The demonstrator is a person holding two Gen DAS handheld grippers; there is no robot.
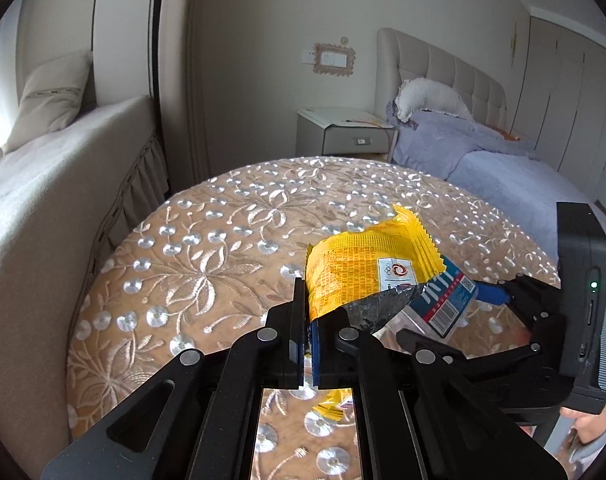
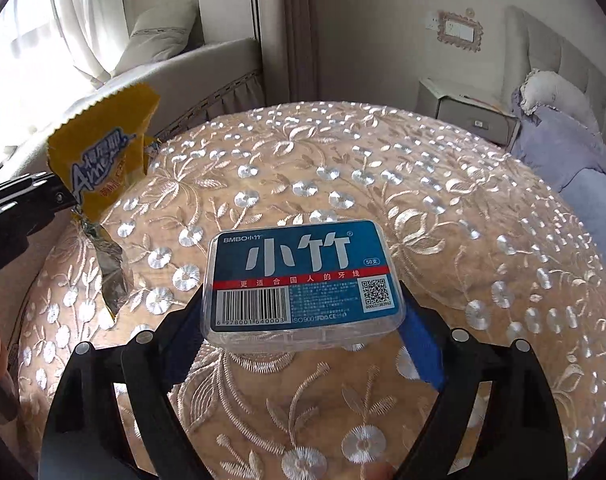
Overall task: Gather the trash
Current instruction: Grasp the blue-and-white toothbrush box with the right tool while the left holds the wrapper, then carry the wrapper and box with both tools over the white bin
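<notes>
A torn yellow snack wrapper [image 1: 355, 268] with a silver lining hangs above the round table [image 1: 207, 248], which wears a gold embroidered cloth. My left gripper [image 1: 311, 320] is shut on the wrapper's lower edge. In the right wrist view the same wrapper [image 2: 103, 156] is held up at the left by the left gripper [image 2: 43, 196]. A clear plastic floss box [image 2: 303, 276] with a blue label lies between the blue pads [image 2: 419, 344] of my right gripper [image 2: 301, 292]. Both pads touch the box's short sides. The box [image 1: 443, 300] also shows just right of the wrapper.
A bed with a lilac cover [image 1: 503, 168] stands past the table on the right, with a nightstand [image 1: 343, 136] beside it. A cushioned window bench [image 1: 43, 168] runs along the left. A person's hand [image 1: 587, 428] holds the right gripper's handle.
</notes>
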